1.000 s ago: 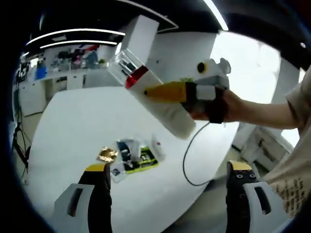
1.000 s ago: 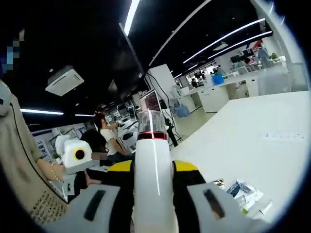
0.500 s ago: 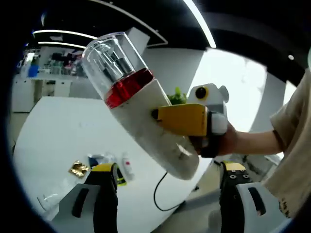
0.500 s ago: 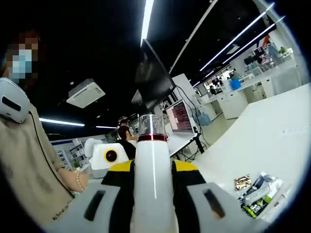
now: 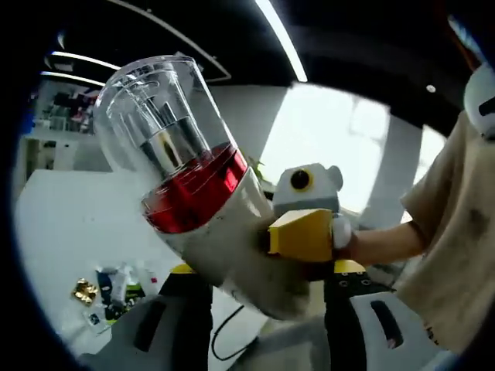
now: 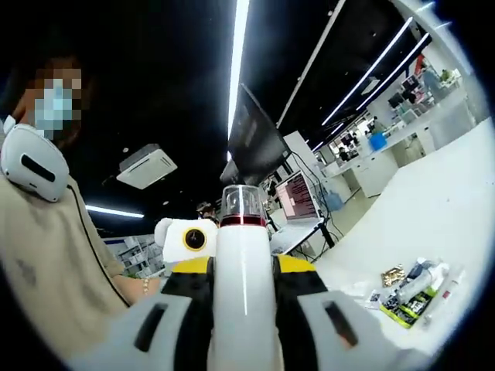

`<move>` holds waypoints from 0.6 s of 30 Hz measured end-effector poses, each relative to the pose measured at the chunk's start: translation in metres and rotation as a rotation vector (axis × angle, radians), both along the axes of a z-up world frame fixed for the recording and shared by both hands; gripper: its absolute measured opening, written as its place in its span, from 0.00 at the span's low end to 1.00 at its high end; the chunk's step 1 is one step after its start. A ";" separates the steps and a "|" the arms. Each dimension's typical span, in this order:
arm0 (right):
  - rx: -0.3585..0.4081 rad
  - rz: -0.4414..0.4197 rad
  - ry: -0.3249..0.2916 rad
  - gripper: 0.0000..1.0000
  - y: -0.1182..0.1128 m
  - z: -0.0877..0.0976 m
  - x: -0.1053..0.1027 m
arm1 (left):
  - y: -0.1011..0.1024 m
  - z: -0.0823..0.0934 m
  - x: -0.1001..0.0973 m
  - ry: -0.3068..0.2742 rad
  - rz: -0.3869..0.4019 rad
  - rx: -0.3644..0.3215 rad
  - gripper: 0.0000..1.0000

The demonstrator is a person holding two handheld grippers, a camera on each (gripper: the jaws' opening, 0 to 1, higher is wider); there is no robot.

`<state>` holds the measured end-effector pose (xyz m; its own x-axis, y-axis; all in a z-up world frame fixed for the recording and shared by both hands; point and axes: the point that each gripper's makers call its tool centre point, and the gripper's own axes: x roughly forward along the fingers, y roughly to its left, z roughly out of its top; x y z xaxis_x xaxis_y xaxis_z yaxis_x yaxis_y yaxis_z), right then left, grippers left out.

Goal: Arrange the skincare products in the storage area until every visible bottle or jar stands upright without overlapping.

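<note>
The right gripper point(image 6: 244, 297) is clamped on the bottle's point(image 6: 244, 286) white body, well below its clear cap point(image 5: 158, 131) (likely rigid, smooth and slippery, so grip mid-body), while the left gripper point(image 5: 267, 309) stands released around the bottle's base.

Bottle point(image 5: 203, 216) range: held farther out ahead of the left gripper point(image 5: 263, 290) 1.0 s ago; now drawn in close, its lower body between that gripper's jaws.
Clear cap point(image 5: 158, 124): now looms large just above the left gripper's left jaw.
Right gripper point(image 5: 305, 236): carried in with the bottle; its yellow jaw now sits just above the left gripper's right jaw.
Sachet pile point(image 6: 414, 290): shifted in both views as the hands turned; the cameras moved, not the pile.
</note>
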<state>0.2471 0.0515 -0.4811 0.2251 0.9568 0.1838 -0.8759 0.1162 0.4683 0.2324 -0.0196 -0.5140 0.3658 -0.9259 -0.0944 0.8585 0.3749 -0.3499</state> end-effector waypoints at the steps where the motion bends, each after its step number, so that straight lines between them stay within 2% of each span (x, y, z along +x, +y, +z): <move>1: 0.019 -0.003 0.003 0.29 -0.004 0.001 0.000 | -0.002 -0.001 0.000 0.003 0.000 0.002 0.53; 3: 0.053 -0.009 0.006 0.29 -0.008 0.003 -0.001 | -0.008 -0.002 -0.003 -0.009 -0.019 0.003 0.52; 5: 0.063 -0.015 0.004 0.29 -0.009 0.002 -0.002 | -0.010 -0.006 -0.006 -0.018 -0.033 0.033 0.52; 12: 0.072 -0.018 -0.003 0.29 -0.004 -0.001 -0.001 | -0.003 -0.013 -0.005 -0.024 -0.040 0.083 0.51; 14: 0.085 -0.028 -0.016 0.29 -0.005 0.003 0.004 | 0.006 -0.013 0.000 -0.049 -0.024 0.115 0.41; 16: 0.085 -0.018 -0.016 0.29 -0.006 0.002 0.001 | 0.012 -0.013 0.001 -0.031 -0.049 0.110 0.39; 18: 0.088 -0.015 -0.019 0.29 -0.003 0.004 0.000 | 0.013 -0.013 0.004 -0.042 -0.064 0.119 0.38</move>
<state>0.2470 0.0487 -0.4770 0.2354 0.9333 0.2713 -0.8830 0.0887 0.4609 0.2360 -0.0063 -0.5266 0.3124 -0.9305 -0.1911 0.8949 0.3558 -0.2694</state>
